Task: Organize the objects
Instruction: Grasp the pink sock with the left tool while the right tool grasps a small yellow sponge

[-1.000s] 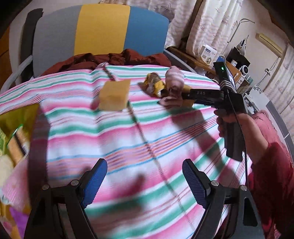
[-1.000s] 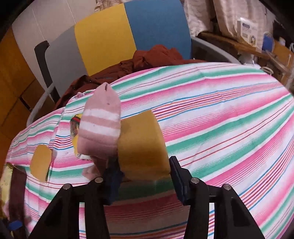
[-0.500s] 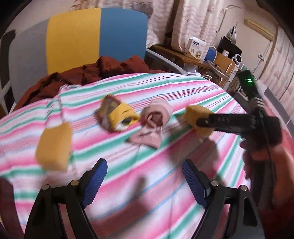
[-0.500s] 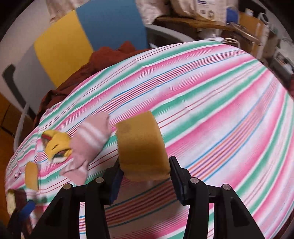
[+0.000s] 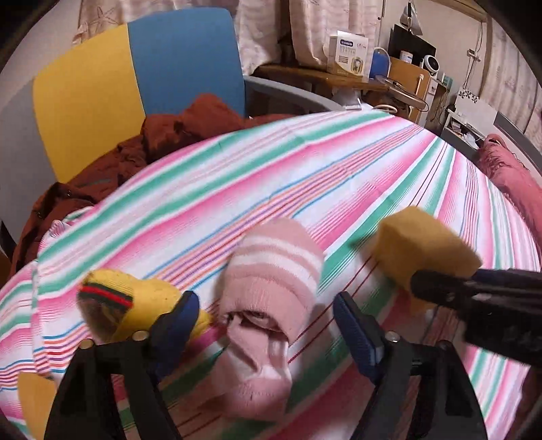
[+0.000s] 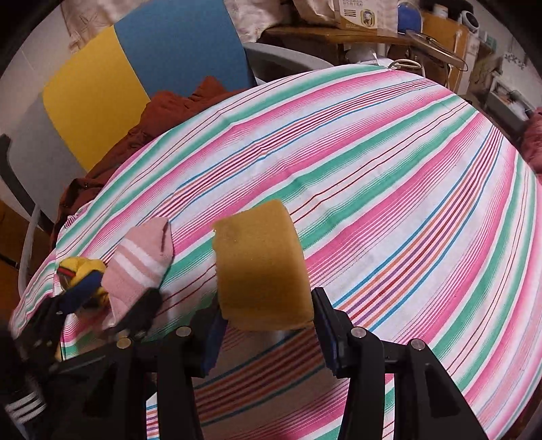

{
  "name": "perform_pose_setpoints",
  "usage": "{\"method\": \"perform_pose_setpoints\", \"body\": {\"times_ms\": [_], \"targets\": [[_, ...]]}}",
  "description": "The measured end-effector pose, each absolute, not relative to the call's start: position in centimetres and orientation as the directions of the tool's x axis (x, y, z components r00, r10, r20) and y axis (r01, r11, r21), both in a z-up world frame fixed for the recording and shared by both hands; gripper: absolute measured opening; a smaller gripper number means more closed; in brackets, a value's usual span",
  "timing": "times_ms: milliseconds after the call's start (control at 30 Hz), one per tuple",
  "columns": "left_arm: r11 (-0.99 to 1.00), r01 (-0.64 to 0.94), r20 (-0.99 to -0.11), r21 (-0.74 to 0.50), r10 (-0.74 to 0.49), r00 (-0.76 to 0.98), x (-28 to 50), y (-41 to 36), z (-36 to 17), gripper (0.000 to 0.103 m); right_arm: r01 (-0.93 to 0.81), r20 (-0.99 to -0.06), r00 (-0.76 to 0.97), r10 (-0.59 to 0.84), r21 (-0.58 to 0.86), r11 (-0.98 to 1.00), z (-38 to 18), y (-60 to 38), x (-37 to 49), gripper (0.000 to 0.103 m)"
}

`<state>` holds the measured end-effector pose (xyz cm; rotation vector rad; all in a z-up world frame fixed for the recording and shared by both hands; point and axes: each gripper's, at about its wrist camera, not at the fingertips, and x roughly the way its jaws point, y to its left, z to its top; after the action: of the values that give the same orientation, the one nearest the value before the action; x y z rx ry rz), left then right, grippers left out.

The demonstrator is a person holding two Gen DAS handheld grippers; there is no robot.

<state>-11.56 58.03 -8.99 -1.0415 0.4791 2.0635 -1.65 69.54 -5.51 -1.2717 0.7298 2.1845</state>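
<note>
Two grippers, two jobs: right gripper [image 6: 267, 325] squeezing yellow sponge [image 6: 261, 267] above striped surface [image 6: 389, 189] for carrying; left gripper [image 5: 264, 325] wide apart around pink sock [image 5: 271, 281], ready for grabbing.

This is a room in a home; a striped cloth [image 6: 389, 189] covers a table; a chair [image 5: 135, 84] with a yellow and blue back holds a red-brown jacket [image 5: 162, 135]; curtains [image 5: 305, 30] hang behind; a wooden desk [image 5: 321, 79] carries a box [image 5: 347, 52] and small things.
</note>
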Motion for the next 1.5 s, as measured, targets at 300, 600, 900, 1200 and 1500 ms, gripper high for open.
{"method": "perform_pose_setpoints", "body": {"times_ms": [300, 600, 900, 1200, 1500], "targets": [[-0.641, -0.768, -0.748, -0.003, 0.511, -0.424, -9.1, 54.7, -8.6, 0.034, -0.662, -0.881, -0.453, 0.141, 0.226, -0.715, -5.6, 69.8, -1.4, 0.049], [-0.562, -0.826, -0.64, 0.04, 0.621, -0.453, -1.7, 48.7, -6.4, 0.034, -0.648, -0.866, -0.48, 0.136, 0.246, -0.721, -5.5, 69.4, -1.5, 0.049], [-0.687, -0.72, -0.669, -0.101, 0.582, -0.462, -1.2, 39.7, -6.9, 0.034, -0.607, -0.848, -0.511, 0.139, 0.241, -0.757, -5.5, 68.1, -2.6, 0.048], [-0.722, -0.657, -0.686, -0.218, 0.592, -0.423, -0.6, 32.9, -7.0, 0.034, -0.553, -0.862, -0.506, 0.03, 0.298, -0.778, -5.3, 63.5, -2.2, 0.048], [-0.682, -0.673, -0.641, -0.288, 0.659, -0.393, 2.4, 27.9, -4.9, 0.034, -0.474, -0.848, -0.527, -0.06, 0.352, -0.807, -3.6, 57.0, 1.3, 0.048]]}}
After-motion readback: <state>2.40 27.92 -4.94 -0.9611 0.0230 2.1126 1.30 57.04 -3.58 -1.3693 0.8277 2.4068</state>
